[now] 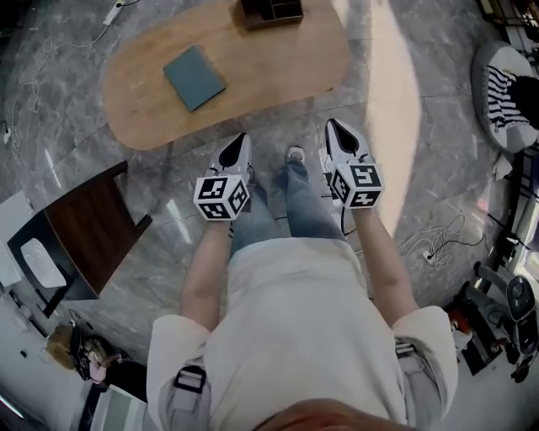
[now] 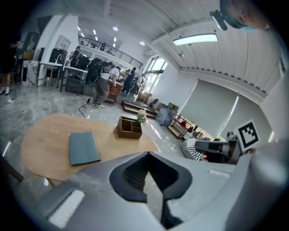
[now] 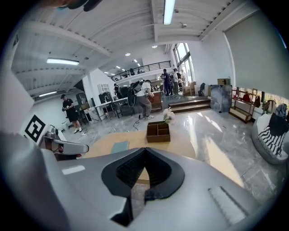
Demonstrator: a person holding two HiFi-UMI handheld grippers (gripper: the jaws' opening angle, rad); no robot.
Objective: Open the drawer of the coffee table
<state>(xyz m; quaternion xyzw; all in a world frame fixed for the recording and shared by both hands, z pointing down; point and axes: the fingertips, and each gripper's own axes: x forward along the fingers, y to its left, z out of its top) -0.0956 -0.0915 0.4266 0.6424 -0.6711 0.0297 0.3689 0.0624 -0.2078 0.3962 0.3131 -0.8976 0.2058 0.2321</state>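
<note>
Bright daylight, floor [image 1: 396,101] glare (3 fisheye views)

Head view looks steeply down; both gripper views face forward; all share the coffee table [image 1: 278,63].

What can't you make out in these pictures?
Coffee table drawer: head view shows only the tabletop from above; none visible in either gripper view.
Wooden organizer: cut off by the head view's top edge; contents too small elsewhere.
Teal pad: book or folder, too small to tell.

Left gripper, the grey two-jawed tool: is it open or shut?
Shut: the left gripper shows both jaw tips meeting, nothing between them, short of the oval light-wood coffee table.
</note>
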